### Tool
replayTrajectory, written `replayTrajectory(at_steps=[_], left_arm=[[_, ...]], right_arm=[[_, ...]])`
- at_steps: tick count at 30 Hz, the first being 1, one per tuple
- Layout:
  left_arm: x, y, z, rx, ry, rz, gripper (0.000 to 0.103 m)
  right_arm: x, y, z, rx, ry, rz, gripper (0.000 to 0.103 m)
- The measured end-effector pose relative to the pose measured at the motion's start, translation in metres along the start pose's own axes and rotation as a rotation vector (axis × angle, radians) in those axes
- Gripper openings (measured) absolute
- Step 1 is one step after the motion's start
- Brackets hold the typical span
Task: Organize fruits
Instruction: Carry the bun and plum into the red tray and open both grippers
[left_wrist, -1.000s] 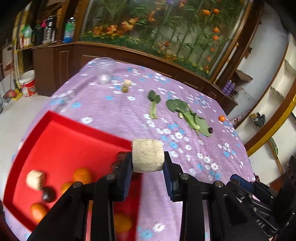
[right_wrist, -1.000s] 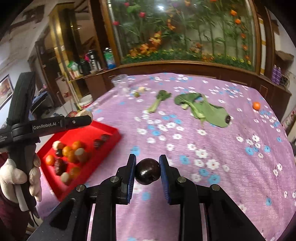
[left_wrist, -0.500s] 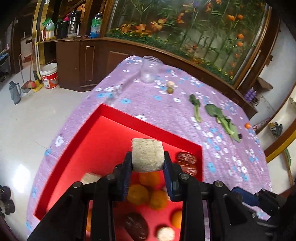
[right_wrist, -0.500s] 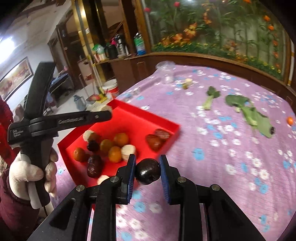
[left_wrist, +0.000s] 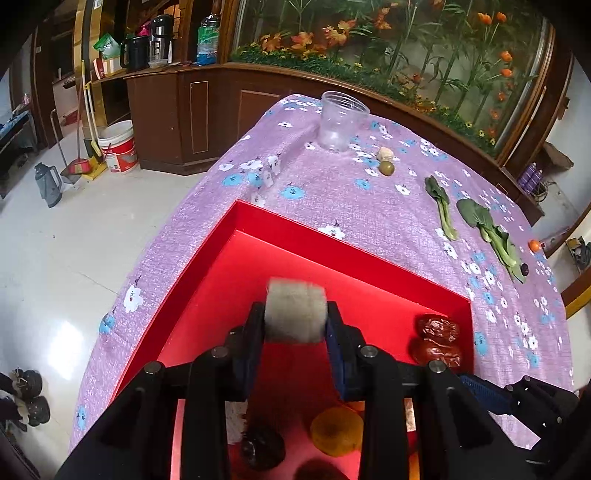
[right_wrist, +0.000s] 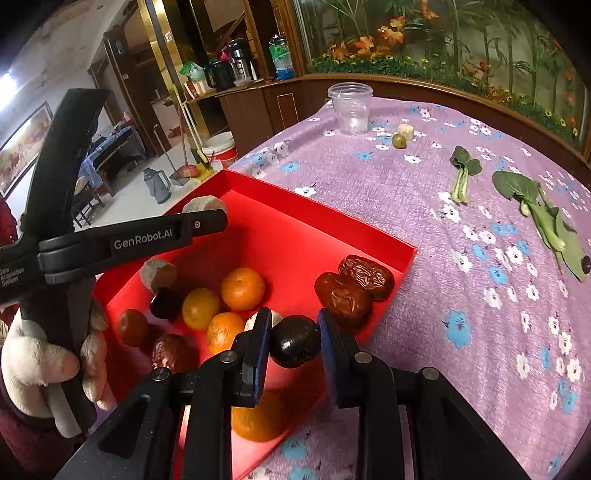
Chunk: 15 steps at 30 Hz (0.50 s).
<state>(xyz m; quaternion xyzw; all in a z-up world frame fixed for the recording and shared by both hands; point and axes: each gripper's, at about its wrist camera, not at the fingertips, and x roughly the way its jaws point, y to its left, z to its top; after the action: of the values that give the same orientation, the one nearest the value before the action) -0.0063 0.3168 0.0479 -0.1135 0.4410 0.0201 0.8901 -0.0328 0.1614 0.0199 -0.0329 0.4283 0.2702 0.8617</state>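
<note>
My left gripper (left_wrist: 295, 321) is shut on a pale cylindrical fruit chunk (left_wrist: 295, 312) and holds it above the red tray (left_wrist: 332, 243). It also shows in the right wrist view (right_wrist: 205, 208) over the tray's far corner. My right gripper (right_wrist: 293, 339) is shut on a dark round plum (right_wrist: 294, 341) above the tray's near right side (right_wrist: 369, 240). The tray holds several oranges (right_wrist: 242, 283), two red dates (right_wrist: 365, 277), dark fruits and pale chunks. A green olive (left_wrist: 386, 168) and a pale chunk (left_wrist: 385, 153) lie on the cloth.
A clear plastic cup (left_wrist: 342, 122) stands at the table's far end. Leafy greens (left_wrist: 491, 229) and a small stalk (left_wrist: 441, 206) lie to the right, with a small orange (left_wrist: 534, 245) and a dark fruit (left_wrist: 524, 269) near the right edge. The floor drops off left.
Both grippers have moved left from over the purple cloth to over the red tray, each still holding its fruit. The left gripper has advanced toward the tray's far corner.
</note>
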Motion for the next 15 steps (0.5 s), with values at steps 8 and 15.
replayTrajectory(at_steps=[8,15], left_arm=[[-0.016,-0.005,0.004,0.020,-0.069,0.034,0.060],[-0.034,-0.017,0.001,0.050,-0.118,0.068,0.072]], right_arm=[[0.007,0.002,0.006,-0.013,-0.013,-0.007,0.031],[0.003,0.007,0.005,-0.015,-0.024,0.017,0.049]])
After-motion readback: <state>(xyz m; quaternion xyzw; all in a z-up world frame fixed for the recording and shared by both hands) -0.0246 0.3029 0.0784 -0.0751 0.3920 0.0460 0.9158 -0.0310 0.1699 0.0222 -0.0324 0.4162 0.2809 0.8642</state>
